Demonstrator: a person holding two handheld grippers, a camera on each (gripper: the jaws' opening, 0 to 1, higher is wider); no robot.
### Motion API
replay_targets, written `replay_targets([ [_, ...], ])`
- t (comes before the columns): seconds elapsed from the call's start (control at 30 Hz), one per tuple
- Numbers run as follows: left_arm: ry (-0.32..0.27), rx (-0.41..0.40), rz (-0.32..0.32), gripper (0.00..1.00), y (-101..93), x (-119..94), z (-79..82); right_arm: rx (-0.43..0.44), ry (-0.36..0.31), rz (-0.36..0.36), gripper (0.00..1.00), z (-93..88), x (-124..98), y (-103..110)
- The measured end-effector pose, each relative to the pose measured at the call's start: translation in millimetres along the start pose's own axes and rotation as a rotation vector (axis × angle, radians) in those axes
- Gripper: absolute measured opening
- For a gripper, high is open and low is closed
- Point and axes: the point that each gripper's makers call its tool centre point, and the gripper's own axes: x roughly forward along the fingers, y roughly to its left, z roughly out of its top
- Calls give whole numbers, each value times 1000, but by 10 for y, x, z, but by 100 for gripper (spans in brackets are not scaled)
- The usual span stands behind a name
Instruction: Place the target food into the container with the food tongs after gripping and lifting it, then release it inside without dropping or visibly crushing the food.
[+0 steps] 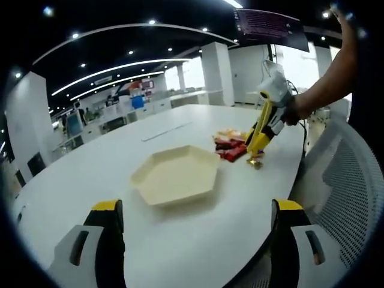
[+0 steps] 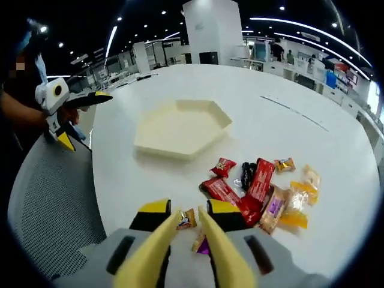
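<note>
A cream hexagonal tray (image 1: 177, 174) (image 2: 180, 129) sits on the white table (image 1: 90, 174) (image 2: 288, 78). Beside it lies a pile of wrapped snacks (image 1: 231, 147) (image 2: 258, 189) in red, orange and gold. My right gripper (image 2: 189, 209) (image 1: 267, 120) is shut on yellow food tongs (image 2: 210, 252) (image 1: 259, 137). The tong tips pinch a small gold-wrapped candy (image 2: 187, 219) (image 1: 255, 162) at the near edge of the pile, low over the table. A purple wrapper (image 2: 203, 245) shows just under the tongs. My left gripper (image 1: 198, 205) (image 2: 66, 105) stands open on the tray's other side, holding nothing.
A white mesh chair (image 1: 351, 180) (image 2: 54, 198) stands close against the table's curved edge. A person's arm (image 1: 327, 84) holds the right gripper. Desks and pillars stand far behind.
</note>
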Motion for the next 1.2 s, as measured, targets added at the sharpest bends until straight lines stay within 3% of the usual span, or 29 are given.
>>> replay_targets([
  [0.13,0,2,1,98,2,-1,-2,-53,2,-61,23,17,48,66],
  [0.43,3,2,2,98,-1,-4,-6,-67,42,-81,24,-113,90,164],
  [0.7,0,1,2,98,-2,-6,0,-107,76,-111,25,-214,4,47],
  [1.0,-1,1,3,97,-3,-5,1,-2,51,-124,25,-154,2,39],
  [1.2,2,0,3,97,-3,-7,-2,-16,80,-152,25,-209,39,58],
])
